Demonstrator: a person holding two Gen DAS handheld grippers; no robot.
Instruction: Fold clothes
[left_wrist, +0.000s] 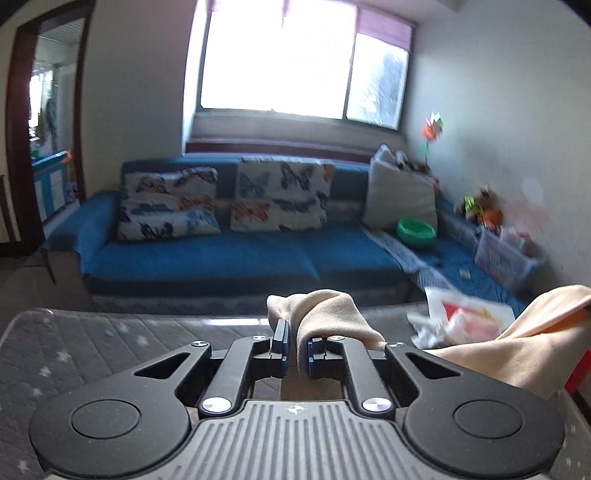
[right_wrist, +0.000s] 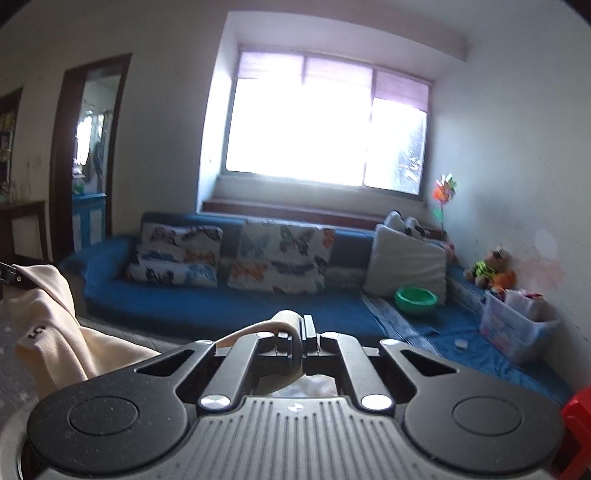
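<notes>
A cream-coloured garment (left_wrist: 328, 314) is held up in the air between both grippers. My left gripper (left_wrist: 297, 345) is shut on one bunched edge of it, and the cloth drapes over the right finger. The rest of the garment (left_wrist: 517, 347) stretches off to the right. In the right wrist view my right gripper (right_wrist: 297, 332) is shut on another edge of the garment (right_wrist: 284, 319). More of it (right_wrist: 48, 325) hangs at the left, where the tip of the left gripper (right_wrist: 11, 277) shows.
A grey quilted mattress with stars (left_wrist: 81, 350) lies below the left gripper. A plastic bag (left_wrist: 461, 321) lies on its far right. Beyond is a blue sofa (left_wrist: 229, 254) with cushions, a green bowl (right_wrist: 415, 299), a clear toy box (right_wrist: 513, 328) and a red stool (right_wrist: 576, 421).
</notes>
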